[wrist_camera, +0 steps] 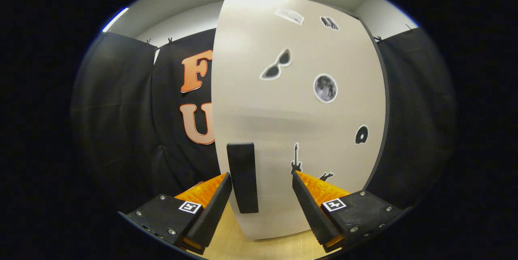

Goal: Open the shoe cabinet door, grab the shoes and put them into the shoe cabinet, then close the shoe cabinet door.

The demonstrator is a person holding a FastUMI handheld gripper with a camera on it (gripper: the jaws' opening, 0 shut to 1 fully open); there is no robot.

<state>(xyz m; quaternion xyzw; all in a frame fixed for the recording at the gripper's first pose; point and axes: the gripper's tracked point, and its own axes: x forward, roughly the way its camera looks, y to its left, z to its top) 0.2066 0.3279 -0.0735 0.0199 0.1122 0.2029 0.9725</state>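
My gripper (261,179) is spread wide, holding nothing. The two fingers (210,211) are black wedges with ridged inner faces and orange ribbed backs, each mounted on a black block that carries a small square black-and-white marker.

The shoe cabinet (299,102) stands straight ahead of me, and its door (283,122) is closed, so I cannot tell what is inside. The door is a smooth, matte, off-white panel with a dark strip running down its right edge. A black handle (243,177), a plain upright rectangular bar, sits on the door near its left edge and low down. It lies between my fingers, close beside the left one and well apart from the right one; neither finger touches it.

Flat stickers are scattered over the door to the right of the handle: sunglasses (276,65), a round grey moon (325,88), a black disc (361,135), a small guitar (296,158) just above my right fingertip, and two more near the top, too small to make out.

Below the cabinet is a pale wood-grain floor (259,248). Black cloth (121,110) hangs on both sides of the cabinet.
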